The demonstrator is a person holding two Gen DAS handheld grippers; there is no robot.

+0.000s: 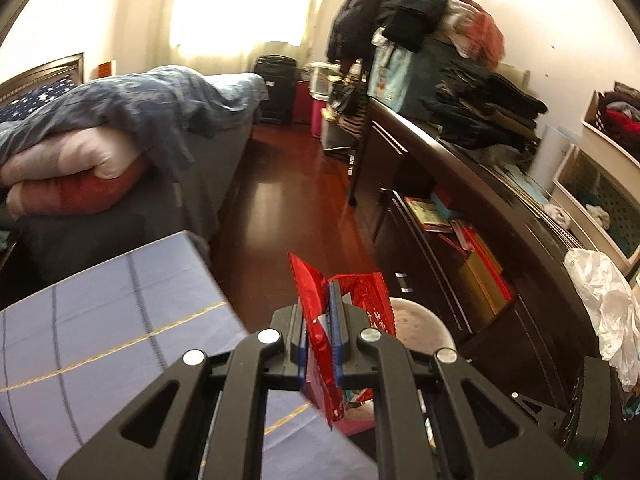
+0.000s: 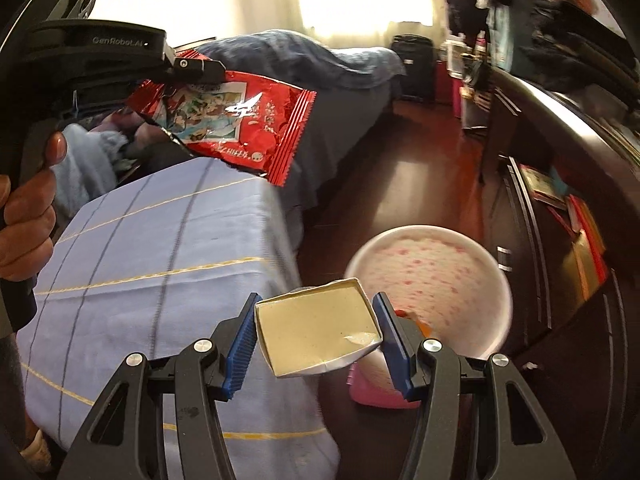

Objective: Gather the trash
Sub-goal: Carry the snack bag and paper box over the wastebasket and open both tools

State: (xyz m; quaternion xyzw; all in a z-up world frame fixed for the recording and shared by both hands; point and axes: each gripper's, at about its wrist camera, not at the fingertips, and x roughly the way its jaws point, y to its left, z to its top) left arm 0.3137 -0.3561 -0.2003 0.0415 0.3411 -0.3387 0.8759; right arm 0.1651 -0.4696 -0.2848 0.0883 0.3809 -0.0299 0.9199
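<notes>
My left gripper (image 1: pixel 319 312) is shut on a red foil snack wrapper (image 1: pixel 320 340), which sticks up between the blue pads. The same wrapper (image 2: pixel 240 124) hangs from that left gripper (image 2: pixel 192 68) at the upper left of the right wrist view, held by a person's hand (image 2: pixel 24 216). My right gripper (image 2: pixel 316 328) is shut on a small cream paper box (image 2: pixel 320 328), open side up, pinched between both pads. A white bin with a pink-spotted liner (image 2: pixel 432 272) stands on the floor just beyond the box; its rim (image 1: pixel 416 320) also shows past the left gripper.
A blue checked tablecloth (image 2: pixel 160 280) covers a table on the left, its corner near both grippers. A bed with blue bedding (image 1: pixel 132 108) lies behind it. A dark cabinet (image 1: pixel 460 208) piled with clothes runs along the right, with a white plastic bag (image 1: pixel 600 304). Red-brown floor (image 1: pixel 280 200) runs between.
</notes>
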